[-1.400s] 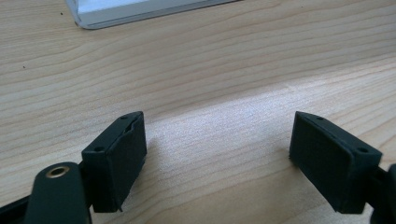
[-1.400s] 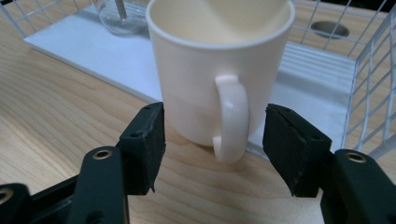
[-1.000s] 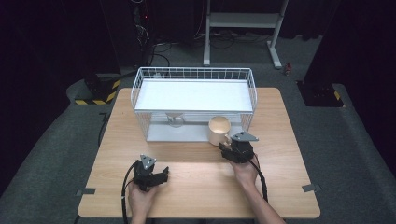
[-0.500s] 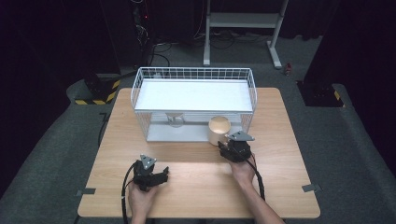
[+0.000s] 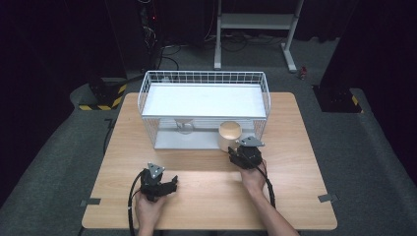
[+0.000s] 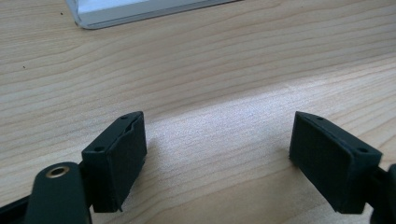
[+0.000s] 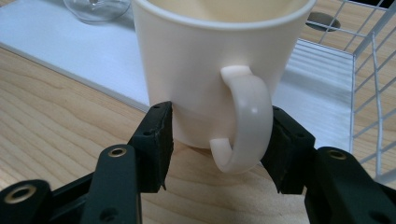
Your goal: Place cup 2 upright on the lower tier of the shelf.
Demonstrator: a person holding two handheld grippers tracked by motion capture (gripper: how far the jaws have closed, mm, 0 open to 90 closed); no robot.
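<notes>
We are taking the white wire basket as our landmark. The cream mug is standing upright on the wooden table just outside the basket's near right corner, touching or nearly touching the white tray base there.

In the high view, the right gripper is sitting directly behind the mug on the person's side, and its body is hiding the jaws. The right gripper view is supplying what the high view is withholding: the mug is standing with its handle facing the camera, and the two black jaws are flanking the mug's lower body with the handle between them. The jaws have just been closing on the mug; the left pad is meeting the wall, while the handle is hiding the right pad's contact, so we are reading this as a grip. This view is also showing a clear glass piece lying inside the basket, seen in the high view as a small pale shape.

The left gripper is resting well away from the basket, near the table's front edge. The left gripper view is showing its jaws standing wide apart over bare wood, holding nothing.

Between the basket's front and the table's near edge, open tabletop is lying on both sides of the grippers.
</notes>
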